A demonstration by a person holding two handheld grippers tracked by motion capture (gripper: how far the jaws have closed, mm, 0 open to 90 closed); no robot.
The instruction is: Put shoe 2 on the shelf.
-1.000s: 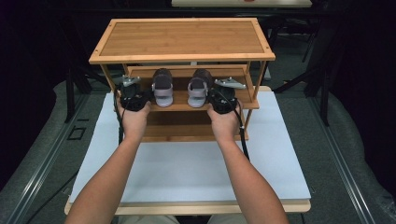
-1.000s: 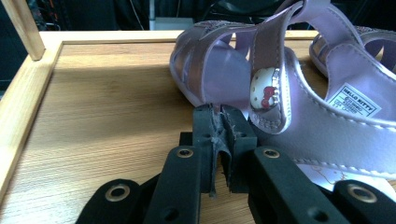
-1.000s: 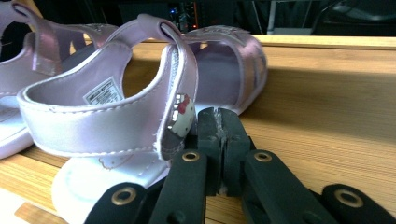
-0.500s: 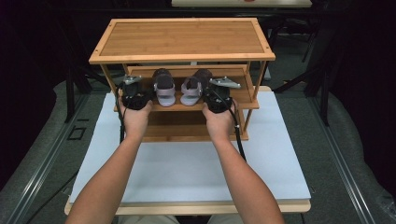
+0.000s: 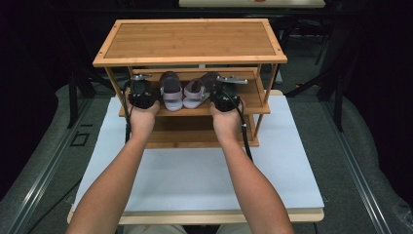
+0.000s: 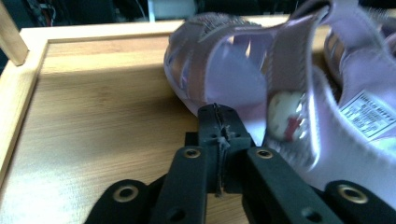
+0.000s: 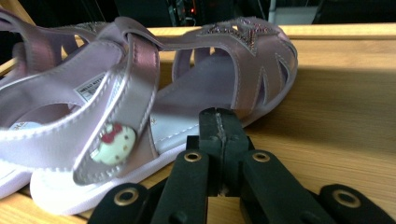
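The rack (image 5: 190, 41) looks like pale wood with fine straight grain and a smooth, softly shiny finish; its shelf (image 6: 93, 112) catches the light. The left sandal (image 6: 280, 93) and right sandal (image 7: 140, 93) look like smooth lilac synthetic leather with a pearly sheen, white stitching along the straps, and a glittery star on the toe. Each strap carries a small glossy plastic-looking badge (image 7: 113, 143). Both grippers' fingers (image 7: 218, 135) are matt black plastic, a little scuffed. The surface (image 5: 195, 180) is matt white.
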